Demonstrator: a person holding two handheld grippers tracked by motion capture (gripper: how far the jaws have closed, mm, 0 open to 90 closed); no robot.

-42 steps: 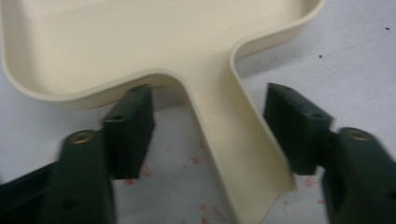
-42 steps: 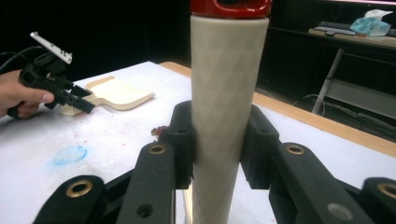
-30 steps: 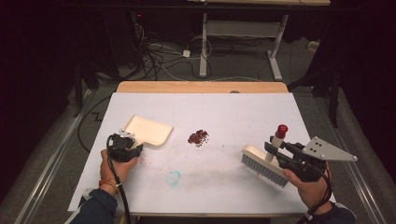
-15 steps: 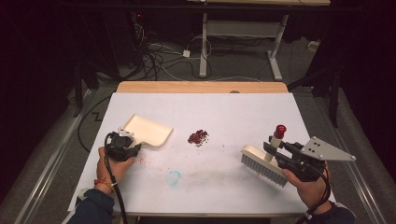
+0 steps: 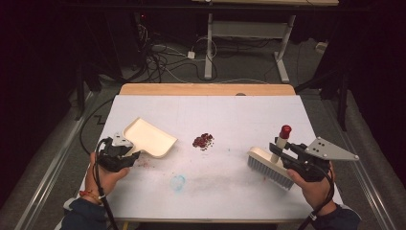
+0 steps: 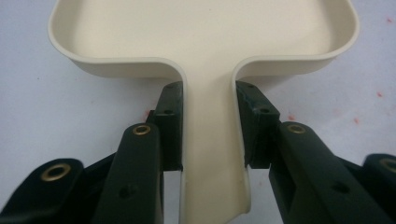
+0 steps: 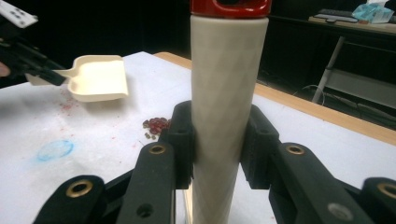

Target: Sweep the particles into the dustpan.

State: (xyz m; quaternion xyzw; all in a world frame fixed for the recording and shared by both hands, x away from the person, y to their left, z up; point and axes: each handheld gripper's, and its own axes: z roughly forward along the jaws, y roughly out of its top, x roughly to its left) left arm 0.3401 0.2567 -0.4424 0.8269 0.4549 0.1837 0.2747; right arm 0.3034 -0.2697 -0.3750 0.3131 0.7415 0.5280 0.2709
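Observation:
A cream dustpan (image 5: 149, 138) lies at the table's left, its mouth toward the middle. My left gripper (image 5: 129, 154) is shut on its handle (image 6: 210, 154), one jaw on each side. At the right, my right gripper (image 5: 281, 149) is shut on the upright handle (image 7: 226, 107) of a white brush (image 5: 268, 165) with a red cap (image 5: 285, 130); the bristles rest on the table. A small pile of dark red crumbs (image 5: 203, 141) lies between dustpan and brush, and also shows as crumbs (image 7: 156, 125) in the right gripper view, with the dustpan (image 7: 98, 77) beyond.
The table has a white cover (image 5: 230, 115) with a wooden strip (image 5: 206, 89) at the far edge. A faint blue smudge (image 5: 177, 182) marks the cover near the front. Red specks (image 5: 143, 164) dot the cover by the dustpan. Cables and desk legs lie on the floor beyond.
The left hand has shifted slightly with the dustpan; the brush and right gripper stay about where they were.

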